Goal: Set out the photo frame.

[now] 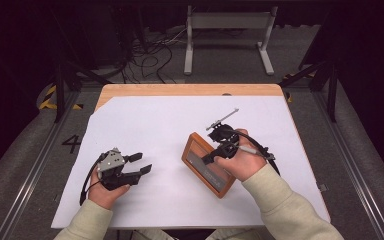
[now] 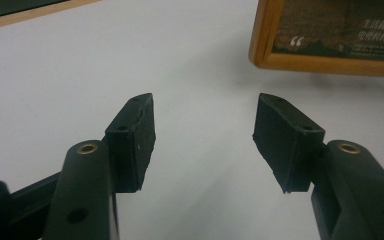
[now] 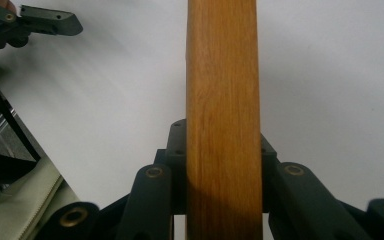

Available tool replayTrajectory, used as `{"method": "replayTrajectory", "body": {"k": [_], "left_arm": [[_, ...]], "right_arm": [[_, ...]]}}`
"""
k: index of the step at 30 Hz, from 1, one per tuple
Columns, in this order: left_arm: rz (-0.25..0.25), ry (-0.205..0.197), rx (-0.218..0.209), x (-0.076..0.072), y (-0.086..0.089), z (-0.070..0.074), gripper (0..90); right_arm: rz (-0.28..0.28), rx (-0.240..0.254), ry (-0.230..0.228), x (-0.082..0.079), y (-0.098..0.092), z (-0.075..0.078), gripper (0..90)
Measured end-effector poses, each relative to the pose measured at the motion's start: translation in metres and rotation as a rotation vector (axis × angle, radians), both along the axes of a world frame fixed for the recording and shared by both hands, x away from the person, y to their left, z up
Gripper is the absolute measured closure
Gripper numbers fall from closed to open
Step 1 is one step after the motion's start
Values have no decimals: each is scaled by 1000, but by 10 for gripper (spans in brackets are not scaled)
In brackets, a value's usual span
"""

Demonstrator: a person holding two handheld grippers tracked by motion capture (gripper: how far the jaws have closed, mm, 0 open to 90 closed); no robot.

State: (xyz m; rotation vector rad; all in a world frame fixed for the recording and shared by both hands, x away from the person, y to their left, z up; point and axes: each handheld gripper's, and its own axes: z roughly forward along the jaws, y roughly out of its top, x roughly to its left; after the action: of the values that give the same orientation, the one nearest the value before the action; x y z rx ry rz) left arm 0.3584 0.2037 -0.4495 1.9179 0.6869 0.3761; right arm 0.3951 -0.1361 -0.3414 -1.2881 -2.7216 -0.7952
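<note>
Wooden picture frame (image 1: pixel 208 164) — lying on the white sheet (image 1: pixel 160 135) right of the bench's (image 1: pixel 190 90) centre, one edge clamped between the right tongs (image 1: pixel 219 148), whose pads press both faces of the wood (image 3: pixel 222 120). Left tongs (image 1: pixel 141 164) — resting well apart at the sheet's left, jaws spread wide with nothing between them, pointed toward the frame.

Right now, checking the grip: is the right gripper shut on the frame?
Shut: right gripper pads press both sides of the wooden frame.

Lab (floor cables (image 1: pixel 150 57), hazard tape (image 1: pixel 47 97))
</note>
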Motion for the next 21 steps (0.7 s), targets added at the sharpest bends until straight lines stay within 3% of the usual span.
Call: {"method": "replayTrajectory", "body": {"k": [10,17,21], "left_arm": [[6,4,0,-1,1,0,420],[19,3,0,-2,5,-1,414],[26,4,-1,-3,6,-1,413]], "right_arm": [[157,-69,-83,2,-2,27,718],[338,-119,-101,15,3,41,718],[414,-143,-117,21,6,45,719]]}}
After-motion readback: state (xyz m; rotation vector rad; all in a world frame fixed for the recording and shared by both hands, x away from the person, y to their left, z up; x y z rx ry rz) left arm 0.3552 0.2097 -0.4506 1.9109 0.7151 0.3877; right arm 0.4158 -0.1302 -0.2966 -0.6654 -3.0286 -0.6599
